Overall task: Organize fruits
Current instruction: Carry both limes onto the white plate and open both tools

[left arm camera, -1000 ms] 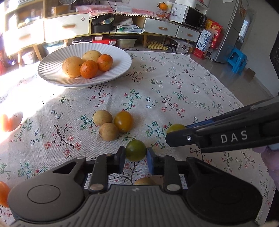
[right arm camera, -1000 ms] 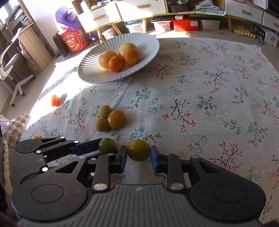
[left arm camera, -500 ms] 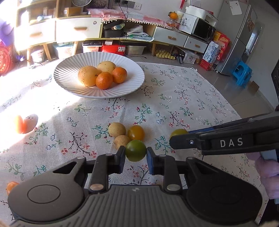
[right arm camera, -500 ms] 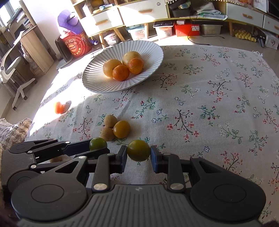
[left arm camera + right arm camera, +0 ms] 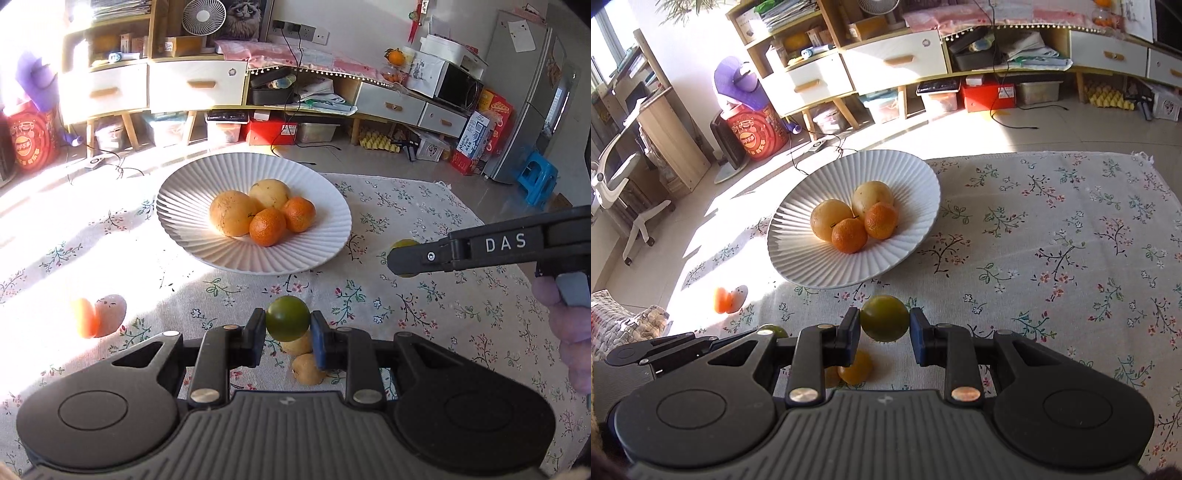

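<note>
Left wrist: left hand-held gripper (image 5: pixel 287 325) pinches green fruit (image 5: pixel 287 318) — only here, person's fingers (image 5: pixel 570 332).

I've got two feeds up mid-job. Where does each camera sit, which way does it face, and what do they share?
Left wrist: on the left gripper, angled down over the floral tablecloth toward the white plate; shows its jaws shut on a dark green fruit, plus the right gripper and a hand.
Right wrist: on the right gripper, same downward heading; jaws shut on a yellow-green fruit, left gripper at lower left.
Shared: plate, its four fruits, tablecloth, shelving.
</note>
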Action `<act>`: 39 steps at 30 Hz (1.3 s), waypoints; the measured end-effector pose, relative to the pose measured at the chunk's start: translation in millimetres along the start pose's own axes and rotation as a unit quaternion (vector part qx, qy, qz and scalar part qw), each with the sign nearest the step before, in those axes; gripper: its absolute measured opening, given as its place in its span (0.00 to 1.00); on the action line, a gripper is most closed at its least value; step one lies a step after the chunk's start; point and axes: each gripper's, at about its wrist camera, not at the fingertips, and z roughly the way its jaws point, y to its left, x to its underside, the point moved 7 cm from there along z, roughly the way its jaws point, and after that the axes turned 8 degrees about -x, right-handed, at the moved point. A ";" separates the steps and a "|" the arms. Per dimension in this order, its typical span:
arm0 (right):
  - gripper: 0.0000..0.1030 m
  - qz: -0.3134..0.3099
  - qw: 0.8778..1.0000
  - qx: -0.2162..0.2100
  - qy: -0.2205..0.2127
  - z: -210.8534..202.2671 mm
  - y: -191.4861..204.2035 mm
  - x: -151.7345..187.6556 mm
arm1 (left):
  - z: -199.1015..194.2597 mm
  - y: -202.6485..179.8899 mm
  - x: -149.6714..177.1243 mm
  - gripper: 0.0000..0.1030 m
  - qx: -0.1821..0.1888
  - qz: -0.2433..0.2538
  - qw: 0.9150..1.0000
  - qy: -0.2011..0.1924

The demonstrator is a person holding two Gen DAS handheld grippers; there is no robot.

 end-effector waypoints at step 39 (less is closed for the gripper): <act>0.25 -0.011 0.997 -0.073 -0.035 74.1 -30.4 -66.3 | 122.6 38.7 -94.4 0.11 -0.036 -0.088 0.995 0.035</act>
